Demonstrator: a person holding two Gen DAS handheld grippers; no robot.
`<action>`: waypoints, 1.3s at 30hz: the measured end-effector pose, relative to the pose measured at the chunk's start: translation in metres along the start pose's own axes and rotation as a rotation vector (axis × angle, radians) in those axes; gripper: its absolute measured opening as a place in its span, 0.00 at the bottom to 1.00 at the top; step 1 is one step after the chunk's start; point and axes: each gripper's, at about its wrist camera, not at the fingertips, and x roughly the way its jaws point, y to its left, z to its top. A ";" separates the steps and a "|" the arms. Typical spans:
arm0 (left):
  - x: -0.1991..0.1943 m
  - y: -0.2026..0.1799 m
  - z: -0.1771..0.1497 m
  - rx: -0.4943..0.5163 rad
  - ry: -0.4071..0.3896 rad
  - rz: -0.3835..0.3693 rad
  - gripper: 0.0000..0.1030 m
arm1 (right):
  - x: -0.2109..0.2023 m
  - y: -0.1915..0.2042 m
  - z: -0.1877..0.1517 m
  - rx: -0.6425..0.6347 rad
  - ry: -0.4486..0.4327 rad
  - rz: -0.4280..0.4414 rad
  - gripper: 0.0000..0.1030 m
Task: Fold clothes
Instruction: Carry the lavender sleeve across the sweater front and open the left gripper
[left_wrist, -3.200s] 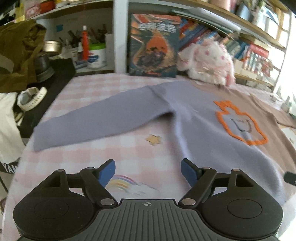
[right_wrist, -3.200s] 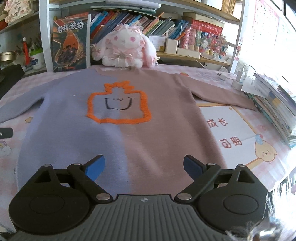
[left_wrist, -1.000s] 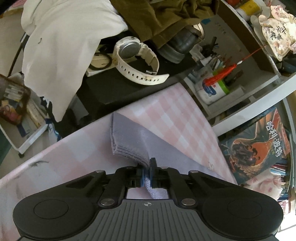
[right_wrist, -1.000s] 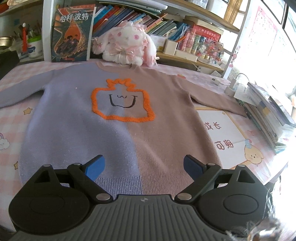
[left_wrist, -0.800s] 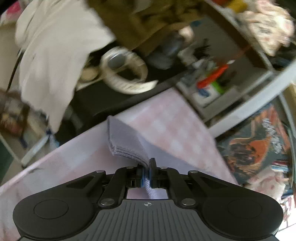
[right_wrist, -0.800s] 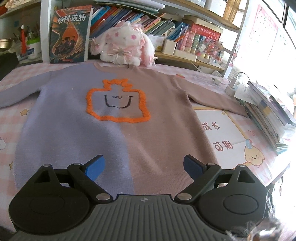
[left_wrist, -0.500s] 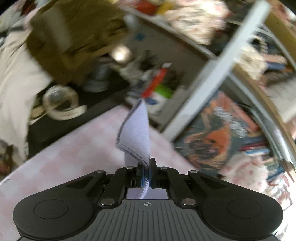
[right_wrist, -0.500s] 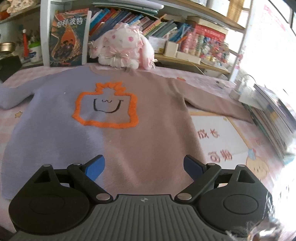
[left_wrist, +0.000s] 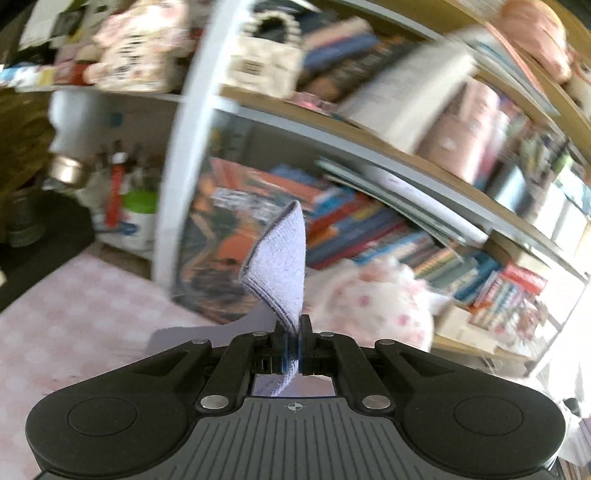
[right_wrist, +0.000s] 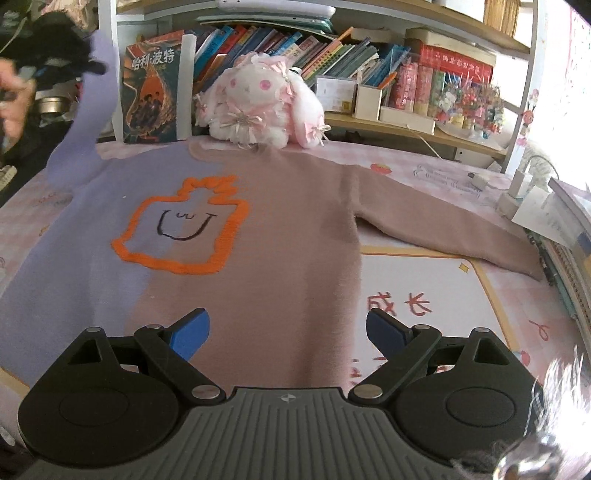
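Plush bunny (right_wrist: 258, 107) & shelf (right_wrist: 424, 129) block far edge.

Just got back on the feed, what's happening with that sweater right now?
The left gripper is shut on the cuff of the lilac sleeve and has it lifted off the table, up in front of the bookshelf. The rest of the two-tone sweater lies flat on the pink checked table, its brown sleeve stretched out to the side. The right gripper hovers open over the hem, holding nothing. No fold is laid down yet.

motion-blurred bookshelf (left_wrist: 369, 155) and plush rabbit (left_wrist: 373, 295); sweater (right_wrist: 277, 236) hem behind right tool (right_wrist: 288, 328)
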 end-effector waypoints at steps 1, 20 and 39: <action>0.003 -0.010 -0.002 0.009 0.007 -0.002 0.03 | 0.001 -0.006 0.000 0.003 0.002 0.007 0.89; 0.080 -0.122 -0.099 0.229 0.303 0.042 0.13 | 0.008 -0.067 -0.008 0.039 0.035 0.048 0.89; -0.069 0.029 -0.137 0.364 0.324 0.392 0.41 | 0.023 -0.052 -0.009 0.078 0.105 0.129 0.85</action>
